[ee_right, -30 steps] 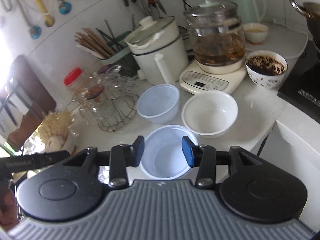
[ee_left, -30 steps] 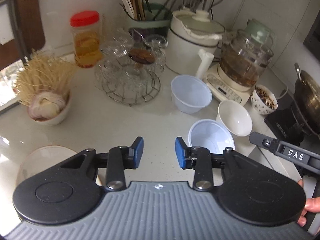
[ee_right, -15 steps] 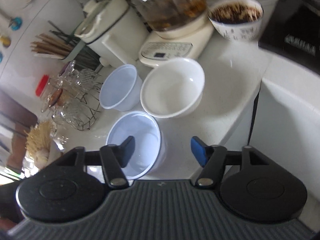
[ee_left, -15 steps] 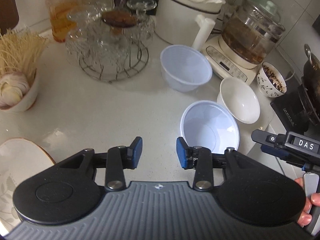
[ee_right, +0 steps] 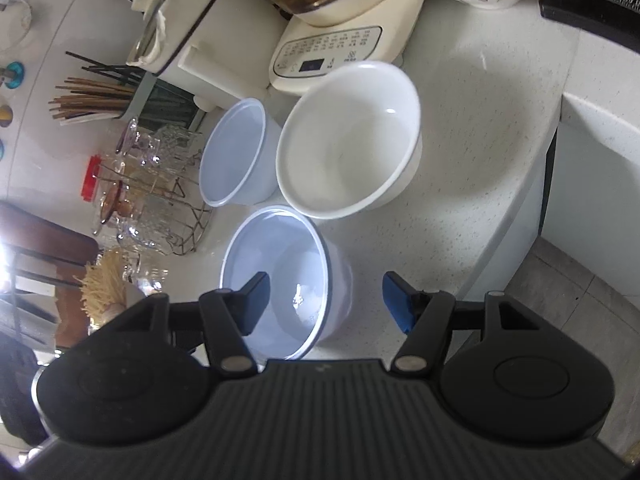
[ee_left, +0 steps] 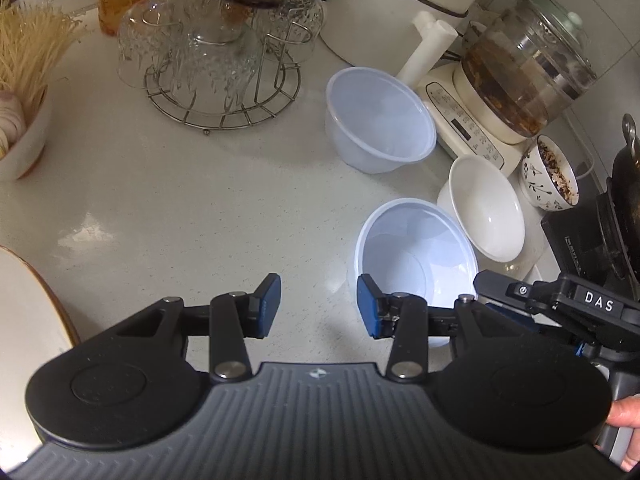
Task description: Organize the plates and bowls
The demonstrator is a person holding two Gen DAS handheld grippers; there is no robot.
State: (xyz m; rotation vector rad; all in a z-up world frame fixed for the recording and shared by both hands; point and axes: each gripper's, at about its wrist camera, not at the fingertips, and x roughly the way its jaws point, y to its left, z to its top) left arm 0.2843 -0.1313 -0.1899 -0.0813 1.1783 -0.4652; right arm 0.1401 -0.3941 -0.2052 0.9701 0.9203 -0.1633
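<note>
Two translucent plastic bowls and a white ceramic bowl stand on the white counter. The near plastic bowl (ee_left: 416, 256) (ee_right: 280, 280) is at the counter's front edge, the far plastic bowl (ee_left: 380, 120) (ee_right: 236, 152) behind it, the white bowl (ee_left: 484, 208) (ee_right: 348, 140) to the right. My right gripper (ee_right: 324, 300) is open, its jaws straddling the near bowl's right wall: left finger inside, right finger outside. My left gripper (ee_left: 318, 304) is open and empty above bare counter, left of that bowl. A white plate (ee_left: 28, 320) with a brown rim lies at the far left.
A wire rack of glasses (ee_left: 216, 48), a bowl of noodles (ee_left: 24, 80), a white cooker (ee_left: 392, 8), a glass kettle on its base (ee_left: 516, 80), a patterned bowl of dark food (ee_left: 552, 176) and a black stove (ee_left: 592, 240) surround the bowls. The counter edge (ee_right: 520, 200) drops off at right.
Both grippers moved forward and down toward the counter. The right gripper tilted down, opened wider, and its jaws came around the near plastic bowl's wall.
</note>
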